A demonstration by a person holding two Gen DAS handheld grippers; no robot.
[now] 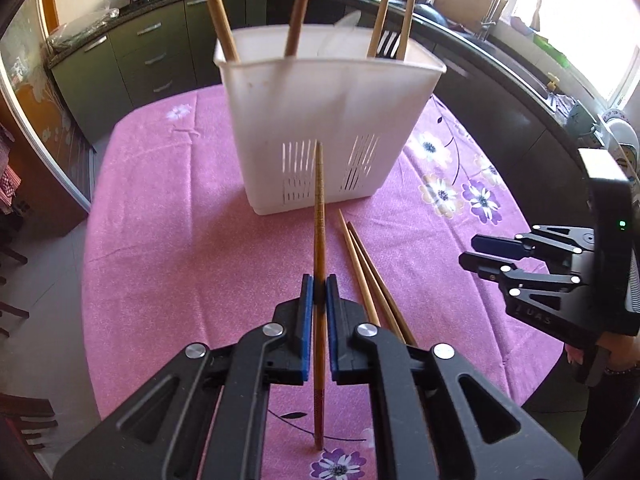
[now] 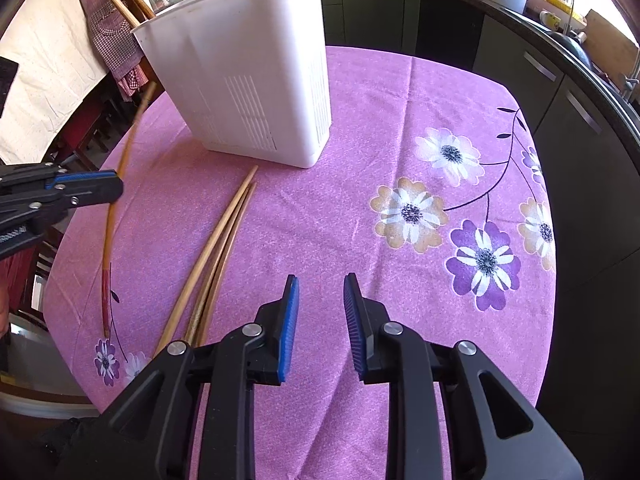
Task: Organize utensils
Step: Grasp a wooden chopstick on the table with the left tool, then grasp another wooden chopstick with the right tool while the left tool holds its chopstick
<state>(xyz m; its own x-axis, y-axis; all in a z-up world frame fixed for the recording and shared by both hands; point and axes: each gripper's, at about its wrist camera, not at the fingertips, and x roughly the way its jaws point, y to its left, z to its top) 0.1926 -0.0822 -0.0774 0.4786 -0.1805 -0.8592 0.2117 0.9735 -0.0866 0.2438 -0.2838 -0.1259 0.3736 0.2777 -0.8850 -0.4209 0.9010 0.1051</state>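
Chopsticks are being sorted on a round table covered by a pink flowered tablecloth [image 1: 160,240]. One brown chopstick [image 1: 319,240] is being clamped between the blue pads of the left gripper [image 1: 319,292], whose jaws are closed down onto it with no gap showing. The chopstick is being gripped near its middle, its thin tip pointing toward the white plastic utensil holder [image 1: 332,120] and its dark red patterned end reaching back under the gripper body. In the right wrist view the same chopstick [image 2: 116,200] is being shown running through the left gripper [image 2: 114,186] at the left edge; whether its red end is touching the cloth cannot be told.

Several loose chopsticks [image 2: 216,256] are lying side by side on the cloth, between the two grippers, their tips pointing toward the base of the holder without touching it.

The right gripper [image 2: 321,292] is being held above bare cloth with its jaws partly open and nothing between its pads [image 2: 290,320].

The utensil holder [image 2: 248,80] is standing upright on the far part of the table, with slotted vents low on its walls. Four chopsticks [image 1: 218,12] are already standing in it, leaning against its rim, beside a black-handled utensil [image 1: 386,46].
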